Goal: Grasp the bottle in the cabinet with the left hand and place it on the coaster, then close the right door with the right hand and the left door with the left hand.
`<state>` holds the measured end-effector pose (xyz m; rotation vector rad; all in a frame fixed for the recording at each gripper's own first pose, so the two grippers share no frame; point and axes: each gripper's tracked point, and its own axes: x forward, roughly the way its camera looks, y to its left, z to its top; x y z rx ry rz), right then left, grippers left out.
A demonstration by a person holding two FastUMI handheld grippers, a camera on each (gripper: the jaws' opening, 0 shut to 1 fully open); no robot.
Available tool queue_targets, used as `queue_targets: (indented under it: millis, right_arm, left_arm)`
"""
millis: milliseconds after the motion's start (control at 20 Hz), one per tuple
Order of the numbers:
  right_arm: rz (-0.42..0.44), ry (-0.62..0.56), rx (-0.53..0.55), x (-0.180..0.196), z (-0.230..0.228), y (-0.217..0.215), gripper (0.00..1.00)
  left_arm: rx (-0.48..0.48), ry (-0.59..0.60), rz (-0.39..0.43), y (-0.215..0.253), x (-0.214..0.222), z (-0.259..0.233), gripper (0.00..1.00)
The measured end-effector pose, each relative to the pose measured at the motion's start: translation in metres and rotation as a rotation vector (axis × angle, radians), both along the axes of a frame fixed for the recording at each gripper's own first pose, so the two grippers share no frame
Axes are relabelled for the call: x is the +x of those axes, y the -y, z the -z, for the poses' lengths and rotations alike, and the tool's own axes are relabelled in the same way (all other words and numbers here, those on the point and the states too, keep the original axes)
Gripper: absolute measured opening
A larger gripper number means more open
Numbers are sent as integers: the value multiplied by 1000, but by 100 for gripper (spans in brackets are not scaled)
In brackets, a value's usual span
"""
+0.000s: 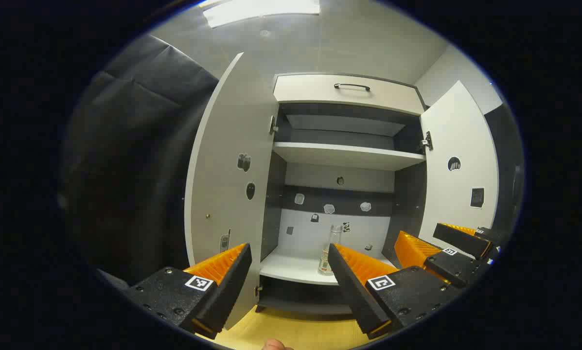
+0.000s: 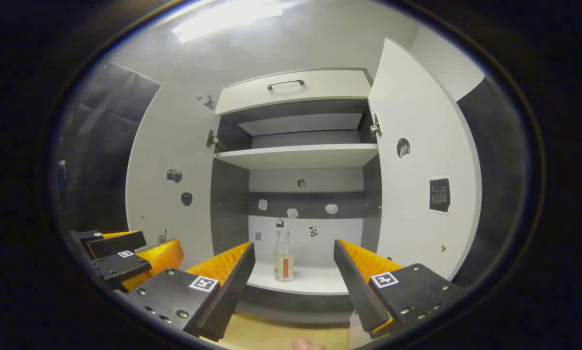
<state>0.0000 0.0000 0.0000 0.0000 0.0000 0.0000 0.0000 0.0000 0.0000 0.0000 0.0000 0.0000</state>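
Bottle: the bottle (image 2: 283, 256) stands upright on the cabinet's lower shelf (image 2: 315, 281), ahead of both hand-held grippers, ungrasped.
Left hand-held gripper (image 1: 289, 265): released, jaws spread, apparently lined up to reach in.
Right hand-held gripper (image 2: 294, 265): released, empty, waiting.
Doors: left door (image 1: 225, 160) and right door (image 2: 419, 160) swung wide, giving access.

The left tongs' (image 1: 291, 265) right finger hid part of the bottle (image 1: 330, 248); its label and the cabinet's small stickers (image 2: 292, 212) were too small to make out.

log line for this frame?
stage: pre-grasp | bottle: upright, lower shelf | doors: both open | left gripper: open | right gripper: open
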Motion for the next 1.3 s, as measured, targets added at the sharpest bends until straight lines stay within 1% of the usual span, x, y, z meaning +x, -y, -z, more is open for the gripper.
queue_targets:
  millis: [150, 200, 350, 400, 450, 500, 550, 700, 1100, 1200, 1300]
  right_arm:
    - [2, 6, 4, 1, -2, 1, 98]
    - [3, 8, 7, -1, -3, 2, 94]
    - [11, 20, 11, -1, -6, 6, 94]
    - [13, 19, 12, -1, -7, 8, 98]
    - [12, 18, 13, -2, -7, 8, 94]
    - [11, 17, 14, -3, -6, 7, 94]
    - [11, 18, 14, -3, -7, 8, 98]
    - [5, 20, 15, -8, -8, 6, 98]
    - [-37, 23, 19, -18, -9, -6, 98]
    - [-39, 27, 19, -19, -11, -4, 98]
    - [-33, 30, 13, -20, -12, 0, 98]
  left_arm:
    - [-1, 0, 2, 2, 0, 0, 99]
    - [1, 0, 4, 3, 0, 0, 99]
    - [11, 1, 11, 7, -2, -1, 99]
    - [14, 1, 12, 7, -3, -1, 99]
    - [15, 1, 11, 7, -4, -1, 99]
    - [15, 2, 11, 8, -5, -1, 99]
    - [15, 1, 10, 8, -5, -2, 99]
    - [21, -3, 9, 6, -10, -1, 99]
    - [35, -8, -24, -2, -26, -1, 99]
    - [29, -14, -21, 1, -27, 1, 99]
    - [27, -26, 0, 7, -26, 6, 99]
